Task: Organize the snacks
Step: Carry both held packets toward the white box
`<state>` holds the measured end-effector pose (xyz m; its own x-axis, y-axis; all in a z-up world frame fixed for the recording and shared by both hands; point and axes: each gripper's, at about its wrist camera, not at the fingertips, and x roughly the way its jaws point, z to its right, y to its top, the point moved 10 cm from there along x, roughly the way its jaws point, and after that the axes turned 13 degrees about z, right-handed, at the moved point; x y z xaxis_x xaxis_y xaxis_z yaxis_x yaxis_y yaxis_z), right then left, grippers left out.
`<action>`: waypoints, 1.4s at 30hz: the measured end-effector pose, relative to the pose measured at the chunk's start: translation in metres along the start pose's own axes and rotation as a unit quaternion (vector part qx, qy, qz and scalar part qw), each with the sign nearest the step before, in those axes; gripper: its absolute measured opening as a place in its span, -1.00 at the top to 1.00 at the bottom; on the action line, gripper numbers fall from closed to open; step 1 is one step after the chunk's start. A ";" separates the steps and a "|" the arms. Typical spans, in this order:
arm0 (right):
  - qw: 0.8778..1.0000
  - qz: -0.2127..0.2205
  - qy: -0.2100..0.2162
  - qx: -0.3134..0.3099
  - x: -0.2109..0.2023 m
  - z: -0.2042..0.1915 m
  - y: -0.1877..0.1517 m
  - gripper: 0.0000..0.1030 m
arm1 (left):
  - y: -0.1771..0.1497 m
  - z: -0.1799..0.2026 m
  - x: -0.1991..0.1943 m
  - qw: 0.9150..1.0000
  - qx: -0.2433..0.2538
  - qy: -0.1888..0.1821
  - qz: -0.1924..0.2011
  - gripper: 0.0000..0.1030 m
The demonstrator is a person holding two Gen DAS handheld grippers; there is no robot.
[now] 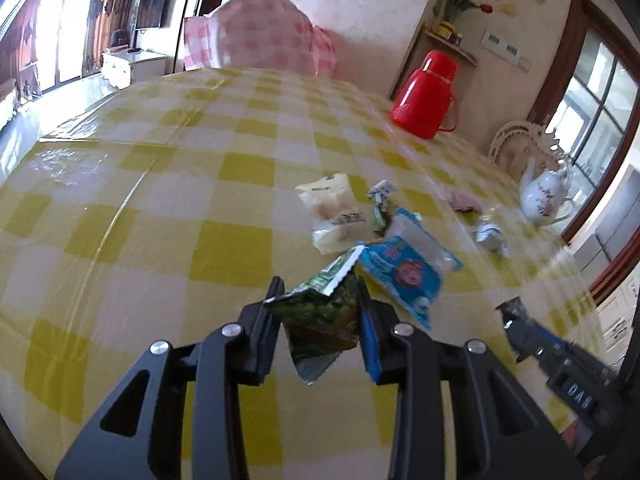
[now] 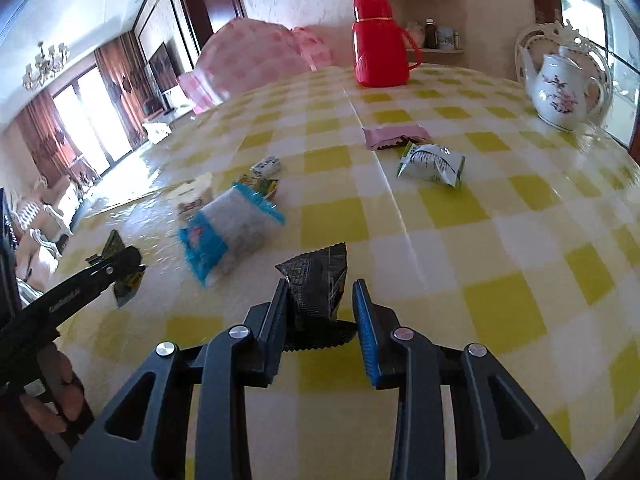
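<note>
My left gripper (image 1: pixel 320 292) is shut on a green snack packet (image 1: pixel 320 312) and holds it above the yellow checked table (image 1: pixel 160 208). My right gripper (image 2: pixel 320 292) has a black snack packet (image 2: pixel 318 284) between its jaws; the packet touches the left finger, and a gap shows at the right blue pad, so I cannot tell the grip. A blue-and-white packet (image 1: pixel 404 268) lies just beyond the left gripper, also in the right wrist view (image 2: pixel 228 232). A cream packet (image 1: pixel 332 208), a pink packet (image 2: pixel 394 136) and a green-white packet (image 2: pixel 434 164) lie on the table.
A red thermos (image 1: pixel 426 96) and a white teapot (image 1: pixel 544 196) stand at the table's far side. A pink checked food cover (image 1: pixel 260 36) sits at the far edge. Small candies (image 2: pixel 266 166) lie near the blue packet. The left gripper (image 2: pixel 120 264) shows in the right view.
</note>
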<state>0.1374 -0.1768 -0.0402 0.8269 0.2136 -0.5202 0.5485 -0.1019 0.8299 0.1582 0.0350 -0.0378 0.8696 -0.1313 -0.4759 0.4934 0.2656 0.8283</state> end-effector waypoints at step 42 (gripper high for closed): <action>0.979 0.000 0.203 -0.035 -0.153 -0.184 -0.107 0.37 | -0.057 -0.087 -0.248 0.989 0.098 0.073 0.078 0.32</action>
<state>-0.0707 -0.0203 -0.0122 0.7017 0.5837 -0.4085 0.5264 -0.0383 0.8494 -0.0869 0.1359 0.0069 0.9307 0.0394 -0.3636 0.3597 0.0799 0.9296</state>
